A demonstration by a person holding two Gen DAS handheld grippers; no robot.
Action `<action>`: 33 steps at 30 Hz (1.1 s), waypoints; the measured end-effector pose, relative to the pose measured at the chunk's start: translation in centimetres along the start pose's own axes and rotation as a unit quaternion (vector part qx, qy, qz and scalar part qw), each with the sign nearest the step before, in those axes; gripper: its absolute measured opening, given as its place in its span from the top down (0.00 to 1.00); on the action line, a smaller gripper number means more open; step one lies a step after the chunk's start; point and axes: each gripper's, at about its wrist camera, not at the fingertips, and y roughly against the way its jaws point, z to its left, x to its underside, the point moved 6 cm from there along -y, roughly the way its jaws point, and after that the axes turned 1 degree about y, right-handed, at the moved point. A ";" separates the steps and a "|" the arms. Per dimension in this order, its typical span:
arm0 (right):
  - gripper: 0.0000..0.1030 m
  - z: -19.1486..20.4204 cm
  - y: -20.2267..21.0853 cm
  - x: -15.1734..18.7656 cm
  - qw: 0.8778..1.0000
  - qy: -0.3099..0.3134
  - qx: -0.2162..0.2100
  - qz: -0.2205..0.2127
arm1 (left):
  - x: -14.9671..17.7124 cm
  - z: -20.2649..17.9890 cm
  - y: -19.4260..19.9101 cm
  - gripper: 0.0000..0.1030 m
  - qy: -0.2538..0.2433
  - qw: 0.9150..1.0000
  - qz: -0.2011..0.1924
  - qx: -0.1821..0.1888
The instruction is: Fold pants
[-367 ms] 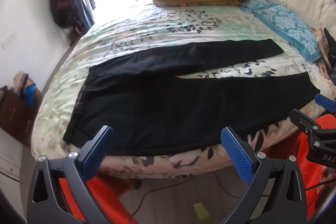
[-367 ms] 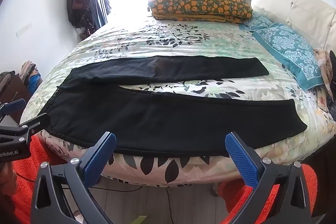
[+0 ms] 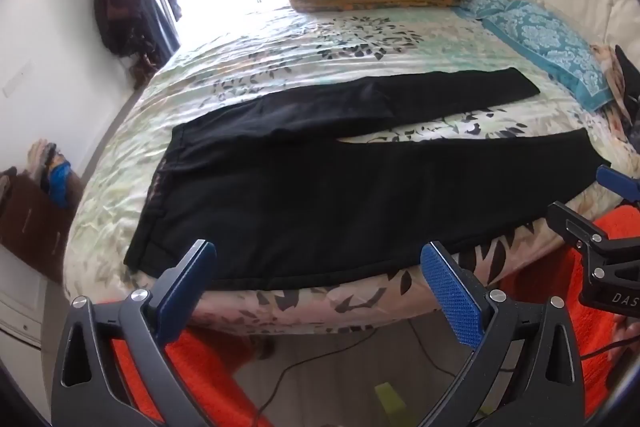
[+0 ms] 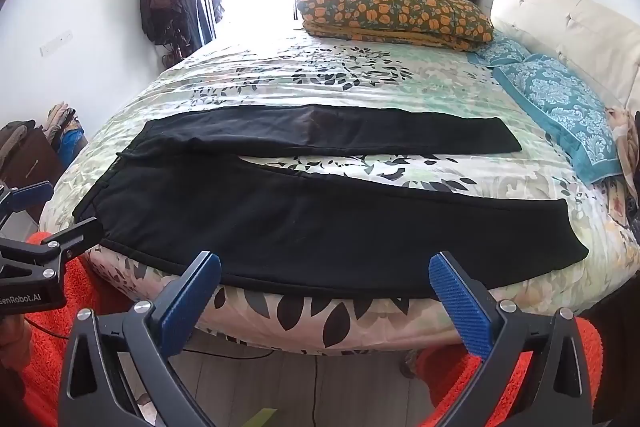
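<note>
Black pants (image 3: pixel 320 195) flat on bed (image 3: pixel 320 39), 2 legs spread apart, near leg along bed's front edge. Left gripper (image 3: pixel 316 279) & right gripper (image 4: pixel 324 283) jaws released, empty, just off bed edge.

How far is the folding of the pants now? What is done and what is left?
Done: the black pants lie spread flat on the bed, legs apart in a V. No fold shows yet. In hand: nothing; the left gripper and the right gripper are both open, near the bed's front edge. Left: laying one leg onto the other, then folding lengthwise.
</note>
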 end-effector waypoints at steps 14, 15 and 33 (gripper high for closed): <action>0.00 -1.1 0.6 0.1 1.000 -0.003 0.001 -0.008 | 0.3 -0.5 0.5 0.01 0.006 1.000 0.001 0.020; 0.00 -1.1 0.6 0.1 1.000 -0.003 0.001 -0.008 | 0.4 -0.4 0.4 0.01 0.005 1.000 0.004 0.019; 0.00 -2.3 -3.0 1.9 0.999 -0.026 -0.009 0.034 | -9.6 6.0 -13.6 0.01 0.085 0.996 0.022 -0.008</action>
